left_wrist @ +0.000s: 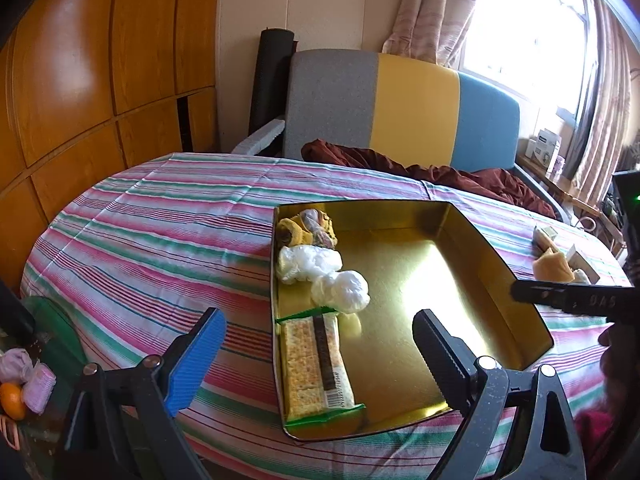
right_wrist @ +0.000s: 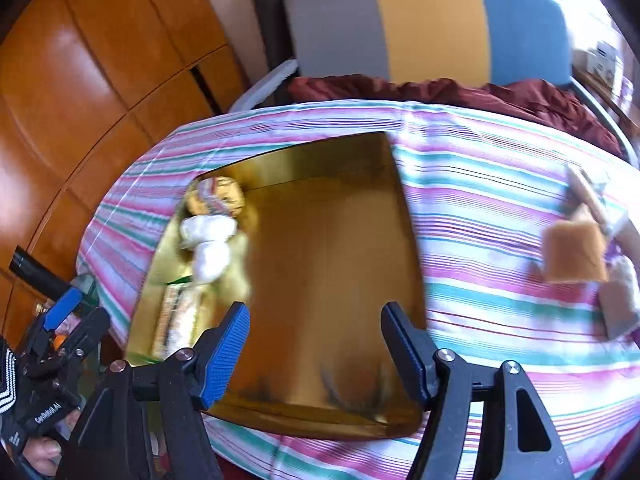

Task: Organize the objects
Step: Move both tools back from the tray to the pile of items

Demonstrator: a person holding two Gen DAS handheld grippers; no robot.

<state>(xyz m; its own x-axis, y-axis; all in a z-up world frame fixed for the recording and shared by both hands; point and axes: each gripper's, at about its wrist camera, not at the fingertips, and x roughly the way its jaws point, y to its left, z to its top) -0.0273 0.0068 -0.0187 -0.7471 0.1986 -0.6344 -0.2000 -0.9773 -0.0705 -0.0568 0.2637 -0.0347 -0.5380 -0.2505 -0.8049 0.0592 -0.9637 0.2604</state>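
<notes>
Nearest in the left wrist view, the left gripper [left_wrist: 316, 344] is held with its jaws spread wide and nothing between them, over the near end of the gold tin tray [left_wrist: 472, 248]. The right gripper [right_wrist: 316, 340] is likewise seen wide apart and empty above the near rim of the same tray [right_wrist: 328, 264]; that view is blurred.

Along the tray's left wall a wrapped cracker packet [left_wrist: 316, 364] is laid lengthwise at the near end. Just beyond it, two white plastic-wrapped bundles [left_wrist: 320, 276] are set touching each other, and in the tray's far left corner a yellow-patterned wrapped snack [left_wrist: 308, 228] is lodged. The rest of the tray floor is seen bare and reflective.

The tray is placed on a striped tablecloth [left_wrist: 152, 232] in pink, green and white. To the right of the tray, well apart from it, a golden-brown bun-like item [right_wrist: 576, 256] and small boxes [left_wrist: 580, 256] are seen on the cloth; what they contain cannot be told.

To the left of the tray, below the cloth's edge, an orange fruit [left_wrist: 12, 400] and pinkish wrapped pieces [left_wrist: 38, 390] are seen.

Beyond the tray, a maroon cloth [left_wrist: 420, 164] is heaped before a grey, yellow and blue chair back [left_wrist: 412, 108], with wooden panelling [left_wrist: 80, 80] to the left.
</notes>
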